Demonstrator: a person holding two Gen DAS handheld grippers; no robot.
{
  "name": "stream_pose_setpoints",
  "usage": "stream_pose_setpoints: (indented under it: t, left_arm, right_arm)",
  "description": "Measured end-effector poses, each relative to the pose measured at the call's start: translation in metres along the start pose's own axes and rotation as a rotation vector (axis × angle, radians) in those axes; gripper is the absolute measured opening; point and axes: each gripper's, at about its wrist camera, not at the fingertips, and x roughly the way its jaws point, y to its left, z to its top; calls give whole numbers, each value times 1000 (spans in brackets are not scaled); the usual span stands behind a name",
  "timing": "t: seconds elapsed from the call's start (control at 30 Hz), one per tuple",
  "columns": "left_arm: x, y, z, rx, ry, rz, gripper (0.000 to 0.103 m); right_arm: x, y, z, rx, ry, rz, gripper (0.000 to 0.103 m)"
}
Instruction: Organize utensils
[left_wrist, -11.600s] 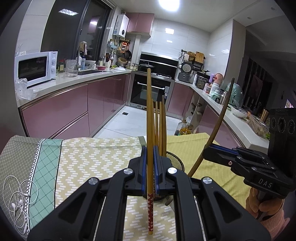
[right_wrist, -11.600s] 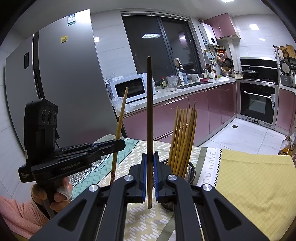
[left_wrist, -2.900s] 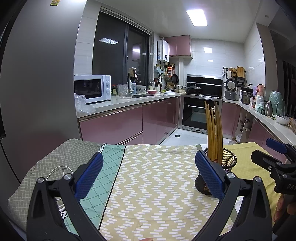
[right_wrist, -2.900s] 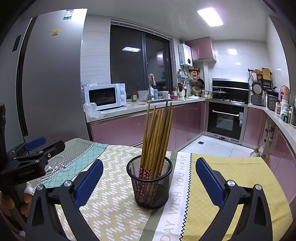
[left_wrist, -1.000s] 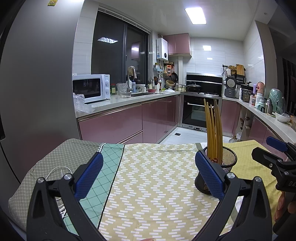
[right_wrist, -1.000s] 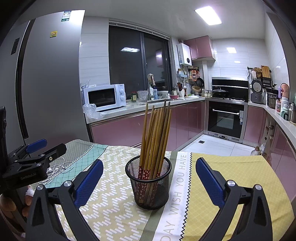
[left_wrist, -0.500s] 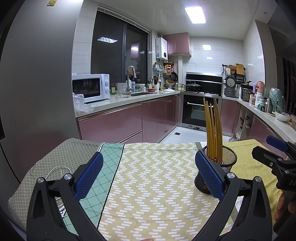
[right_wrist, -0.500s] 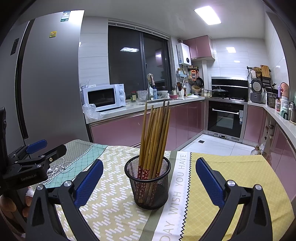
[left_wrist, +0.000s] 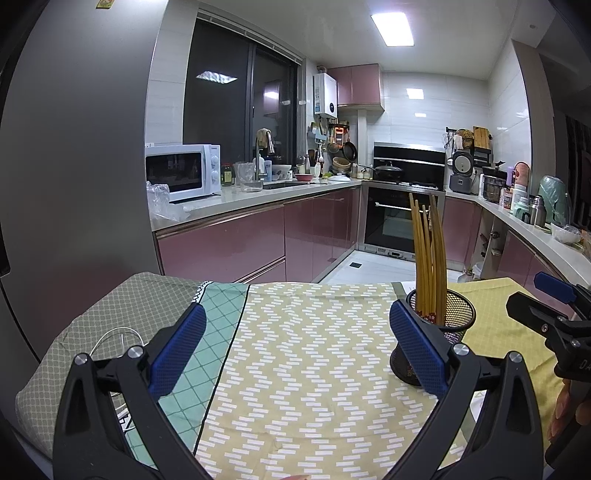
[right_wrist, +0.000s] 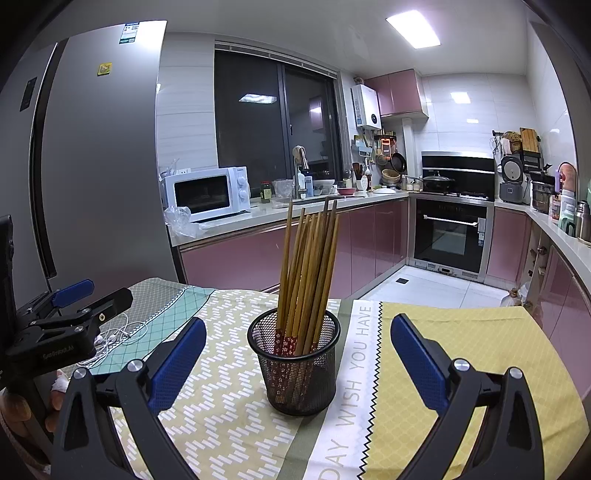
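A black mesh cup (right_wrist: 295, 363) stands on the patterned tablecloth and holds several wooden chopsticks (right_wrist: 308, 266) upright, their red patterned ends down. In the left wrist view the same mesh cup (left_wrist: 456, 314) sits behind the right blue pad, with the chopsticks (left_wrist: 428, 258) rising from it. My left gripper (left_wrist: 295, 349) is open with nothing between its pads, left of the cup. My right gripper (right_wrist: 295, 360) is open and empty too, its pads spread either side of the cup, nearer than it. Each gripper shows in the other's view: right gripper (left_wrist: 554, 314), left gripper (right_wrist: 70, 314).
White earphones (right_wrist: 118, 336) lie on the green part of the cloth (right_wrist: 162, 314) at the left. The table's far edge drops to the kitchen floor. A grey fridge (right_wrist: 92, 166) stands to the left, with pink cabinets and a microwave (right_wrist: 207, 194) behind.
Over the last second almost nothing moves. Earlier, each gripper was shut on a chopstick above the cup; both are now open and empty and drawn back from it.
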Motion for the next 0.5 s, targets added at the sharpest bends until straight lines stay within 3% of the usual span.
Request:
stream_pose_setpoints:
  t: [0.33,0.5]
  left_arm:
    - [-1,-1,-3,17,-18,3,98]
    - [7,3,-6,19,42,19,98]
  right_arm:
    - [1,1,-1,4,1,4,97]
    - [5,-10,-3,-9,28,-40,97]
